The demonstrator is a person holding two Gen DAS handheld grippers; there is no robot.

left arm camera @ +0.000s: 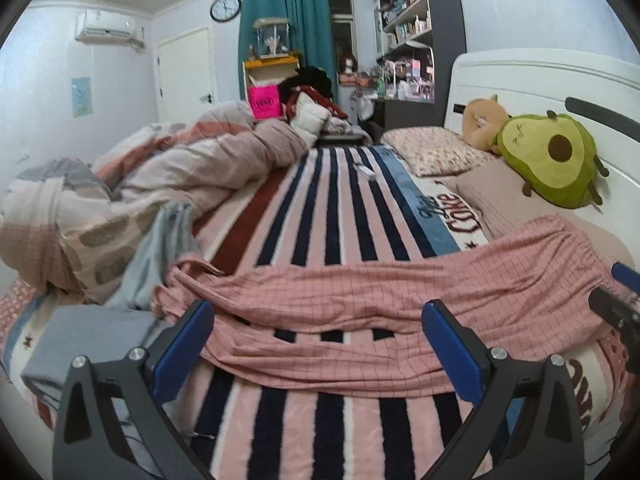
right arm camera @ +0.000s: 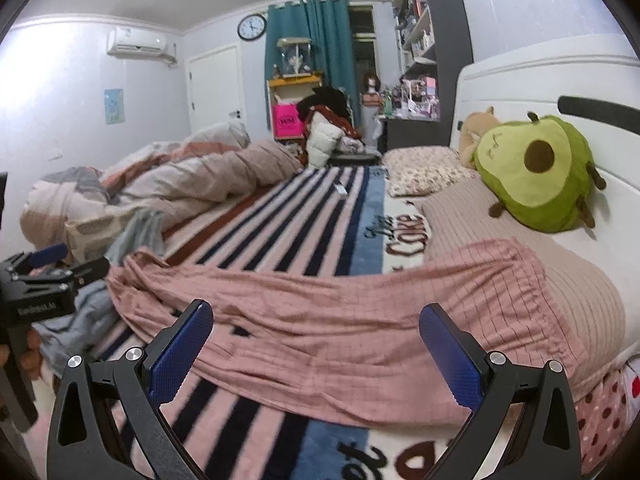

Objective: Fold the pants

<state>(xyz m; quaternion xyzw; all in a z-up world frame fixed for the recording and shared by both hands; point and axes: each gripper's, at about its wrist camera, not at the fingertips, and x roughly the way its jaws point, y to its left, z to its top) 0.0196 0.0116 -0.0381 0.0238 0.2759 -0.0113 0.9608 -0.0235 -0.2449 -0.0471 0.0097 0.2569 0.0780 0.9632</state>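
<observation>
a: left wrist view first. the left gripper [left arm camera: 318, 344] hangs with its blue fingers [left arm camera: 184, 350] spread wide, nothing between them. the pants [left arm camera: 360, 304] lie stretched across the striped blanket [left arm camera: 344, 200], from 9 o'clock, where the leg ends bunch near the crumpled duvet [left arm camera: 140, 176], over to 3 o'clock at the waist.

b: and the legs?

a: they look parted, a strip of blanket shows between them near the centre. i'd judge the first fold is one leg onto the other, so grip the near hem edge, not a loose bunch.

b: right wrist view?

a: the right gripper [right arm camera: 316, 346] is also spread apart and empty. the pants [right arm camera: 340, 312] run from 9 o'clock to the waistband at 3 o'clock, draped up on the beige pillow [right arm camera: 500, 216] below the avocado plush [right arm camera: 536, 168].

b: so pull the waist off the pillow first?

a: probably, so the cloth lies flat, and lift both ends together.
</observation>
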